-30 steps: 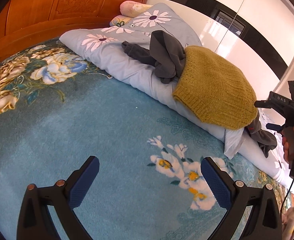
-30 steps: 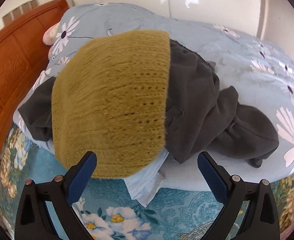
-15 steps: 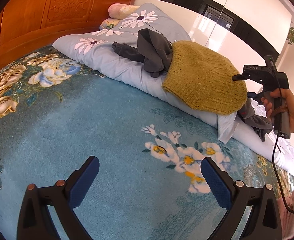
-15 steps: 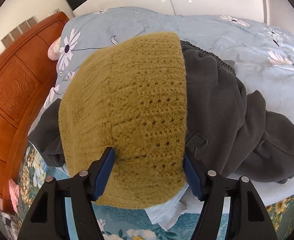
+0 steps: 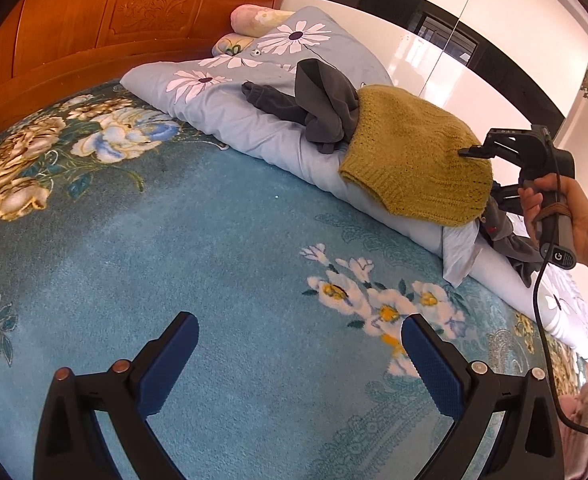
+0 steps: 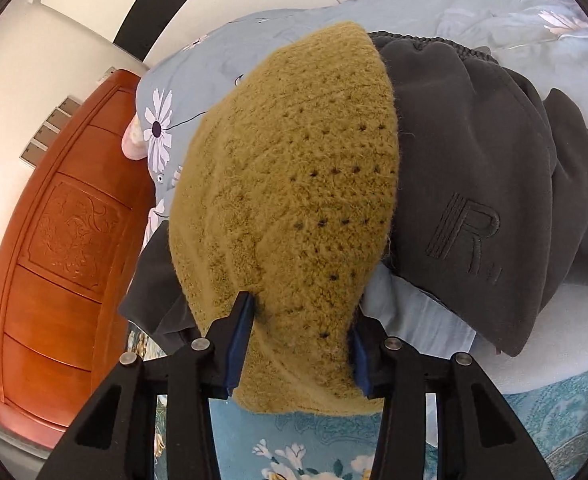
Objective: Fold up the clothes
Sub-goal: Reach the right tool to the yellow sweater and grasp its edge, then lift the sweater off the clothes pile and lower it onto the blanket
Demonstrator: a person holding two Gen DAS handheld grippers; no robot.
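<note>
A mustard knitted sweater (image 5: 413, 164) (image 6: 294, 184) lies heaped on a rolled pale blue duvet (image 5: 254, 132). A dark grey garment (image 5: 321, 108) (image 6: 473, 200) with an embossed R sits under and beside it. A pale blue cloth (image 6: 413, 320) pokes out below. My right gripper (image 6: 301, 328) (image 5: 473, 152) is shut on the sweater's near edge, with the knit bunched between its blue pads. A hand (image 5: 569, 220) holds that gripper. My left gripper (image 5: 299, 344) hovers open over the teal floral bedspread (image 5: 214, 248), well short of the clothes.
A carved wooden headboard (image 5: 134, 4) (image 6: 62, 248) runs behind the bed. Pillows (image 5: 254, 20) lie at the head of the duvet. Glossy white wardrobe doors (image 5: 473, 40) stand beyond. A black cable (image 5: 541, 340) hangs from the right gripper.
The right gripper moved in onto the mustard sweater and its fingers went from wide apart to clamped on the knit. The left gripper stayed open and drew back slightly.
</note>
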